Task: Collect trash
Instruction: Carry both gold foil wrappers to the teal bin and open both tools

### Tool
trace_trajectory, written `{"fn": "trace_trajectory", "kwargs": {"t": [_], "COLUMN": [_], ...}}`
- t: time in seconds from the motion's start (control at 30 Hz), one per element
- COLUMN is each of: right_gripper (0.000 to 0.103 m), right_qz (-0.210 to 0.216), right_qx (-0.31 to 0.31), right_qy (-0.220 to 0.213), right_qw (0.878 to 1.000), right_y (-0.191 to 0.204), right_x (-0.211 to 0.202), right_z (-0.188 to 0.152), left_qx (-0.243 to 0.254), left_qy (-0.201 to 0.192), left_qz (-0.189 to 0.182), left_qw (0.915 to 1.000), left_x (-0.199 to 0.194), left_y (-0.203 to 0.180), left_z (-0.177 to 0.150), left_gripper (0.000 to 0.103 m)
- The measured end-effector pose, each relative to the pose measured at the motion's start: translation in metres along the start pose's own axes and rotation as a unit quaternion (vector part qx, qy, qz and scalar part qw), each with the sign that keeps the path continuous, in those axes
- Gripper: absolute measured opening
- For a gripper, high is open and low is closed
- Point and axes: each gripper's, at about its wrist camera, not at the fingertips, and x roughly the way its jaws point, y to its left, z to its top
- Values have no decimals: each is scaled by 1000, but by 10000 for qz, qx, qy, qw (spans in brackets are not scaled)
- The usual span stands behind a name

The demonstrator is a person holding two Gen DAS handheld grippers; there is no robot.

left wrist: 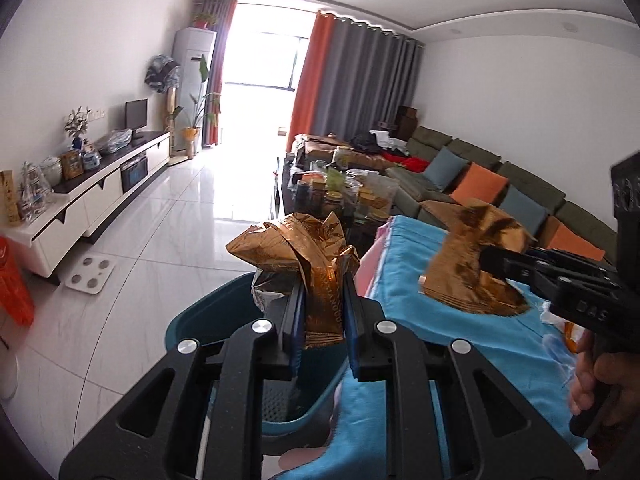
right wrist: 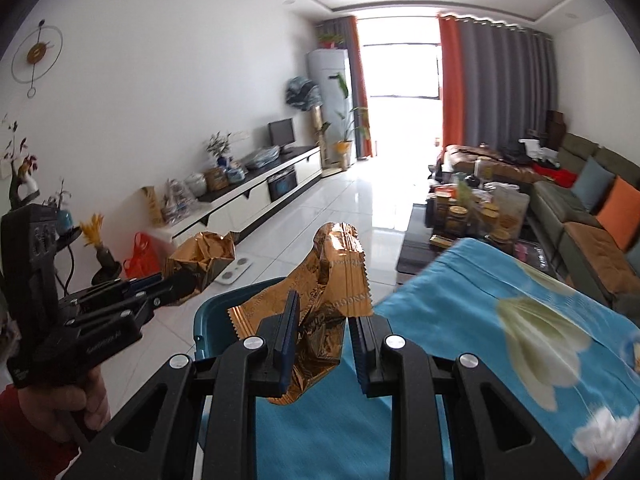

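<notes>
left gripper (left wrist: 320, 300): fingers clamp crumpled gold wrapper (left wrist: 296, 252) above teal bin (left wrist: 208, 320) | right gripper (right wrist: 328, 328): fingers grasp second gold wrapper (right wrist: 320, 300) beside blue cloth (right wrist: 500, 320)

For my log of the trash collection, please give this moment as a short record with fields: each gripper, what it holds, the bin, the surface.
left gripper: shut on a crumpled gold wrapper, held up above the bin
right gripper: shut on a second gold wrapper, lifted over the cloth's edge
bin: teal bin on the floor beside the table, below both grippers
surface: blue floral cloth
wrappers in bin: not yet, both are in the jaws
</notes>
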Motion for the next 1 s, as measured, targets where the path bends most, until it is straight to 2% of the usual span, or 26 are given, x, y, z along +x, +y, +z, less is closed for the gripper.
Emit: {"fn": "trace_trajectory", "kwargs": {"t": [0.33,0.57,0.8,0.9,0.97,1.0], "right_gripper": [22,23,25,32,44,45], "right_qz": [210,134,183,189,223,215], "right_qx": [-269,-493,-582,-626,-600,-595], "right_qy": [667,1356,1827,1879,1915,1896], "right_qw": [9972,9894,9813,9800,9794,9798], "right_y": [26,36,46,49,49,48], "right_x": [74,130,159,162,163,163], "right_z": [8,5,-6,-7,-7,-7], "left_qx": [-182,-358,-414,-458,-501,-497], "left_qy": [272,701,999,1018,1094,1126], "left_qz": [199,217,234,274,224,230], "left_qw": [9993,9967,9939,9934,9925,9921], "left_x": [9,40,78,90,98,101], "left_y": [34,35,30,27,22,21], "left_z": [-12,-39,-55,-54,-56,-57], "left_gripper": [18,20,26,29,37,43]}}
